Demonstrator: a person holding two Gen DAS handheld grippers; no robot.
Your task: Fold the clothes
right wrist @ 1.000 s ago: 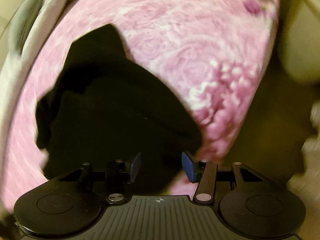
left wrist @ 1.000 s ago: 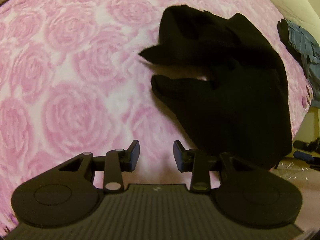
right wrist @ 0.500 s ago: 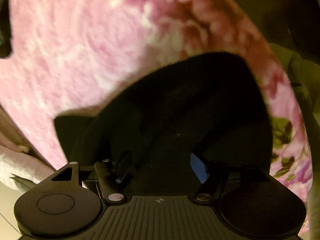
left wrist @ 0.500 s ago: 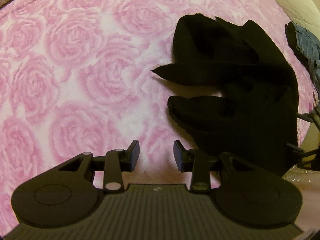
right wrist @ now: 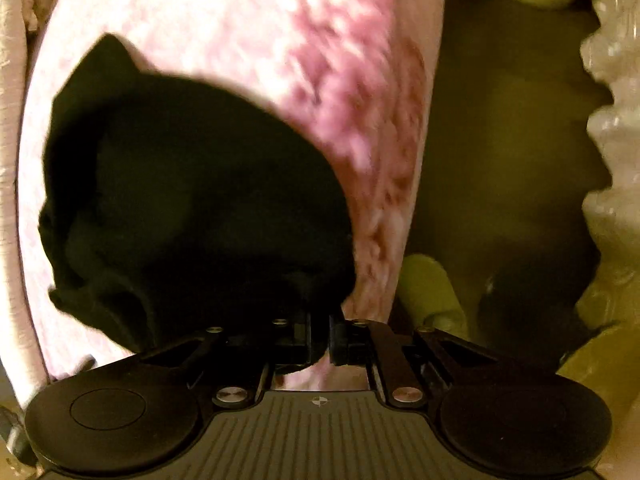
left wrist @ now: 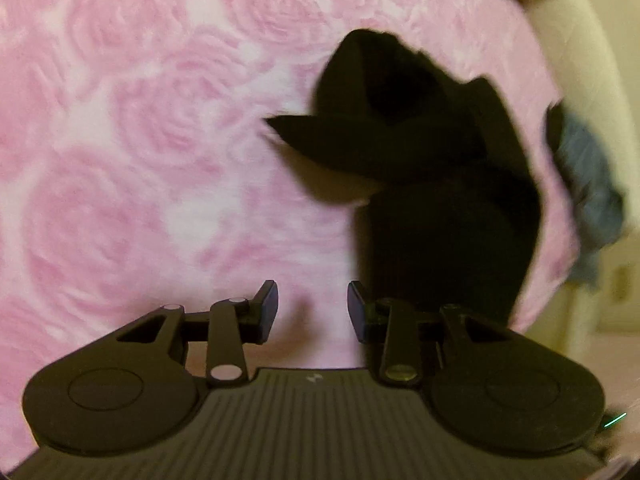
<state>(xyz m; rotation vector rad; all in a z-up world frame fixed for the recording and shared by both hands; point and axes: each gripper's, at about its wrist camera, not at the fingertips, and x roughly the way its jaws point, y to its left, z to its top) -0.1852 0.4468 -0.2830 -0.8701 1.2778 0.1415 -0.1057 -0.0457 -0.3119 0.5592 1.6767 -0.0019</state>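
Observation:
A black garment [left wrist: 432, 184] lies crumpled on the pink rose-patterned blanket [left wrist: 132, 140], to the right of centre in the left wrist view. My left gripper [left wrist: 313, 306] hovers open over bare blanket, just left of the garment's near edge, holding nothing. In the right wrist view the same black garment [right wrist: 192, 200] fills the left half. My right gripper [right wrist: 320, 338] is shut on the garment's near edge, with black cloth pinched between its fingers at the blanket's [right wrist: 340, 80] edge.
A grey-blue garment [left wrist: 588, 200] lies at the blanket's far right edge. Past the blanket's right side in the right wrist view drop a dim yellowish floor [right wrist: 500, 160] and a pale scalloped object [right wrist: 612, 120].
My right gripper has gone from open above the garment to shut on its near edge. The left gripper has shifted; the garment's lower flap has changed shape.

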